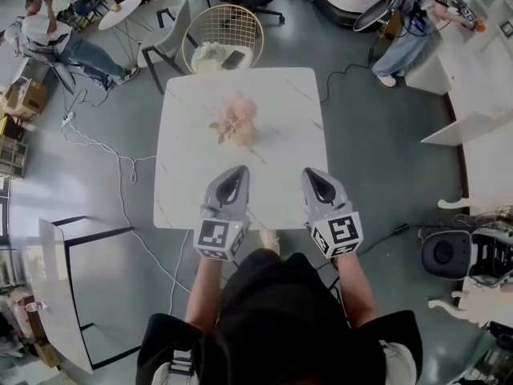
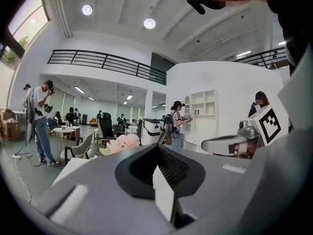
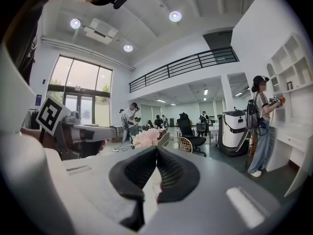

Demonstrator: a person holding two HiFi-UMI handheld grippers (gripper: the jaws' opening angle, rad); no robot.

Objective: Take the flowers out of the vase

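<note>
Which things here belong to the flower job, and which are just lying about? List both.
Job: flowers, vase, left gripper, right gripper, both shut, empty.
Lying about: wire chair, dark flat item on its seat, floor cable.

Open office: mezzanine railing [image 3: 186,65], swivel chair [image 3: 190,131]

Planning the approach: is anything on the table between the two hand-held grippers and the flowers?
Nothing visible: only bare table separates the left hand-held gripper and right hand-held gripper from the flowers.

pale pink flowers [image 1: 235,112] standing in a small vase [image 1: 244,135], upright near the centre of the white table [image 1: 280,167].
</note>
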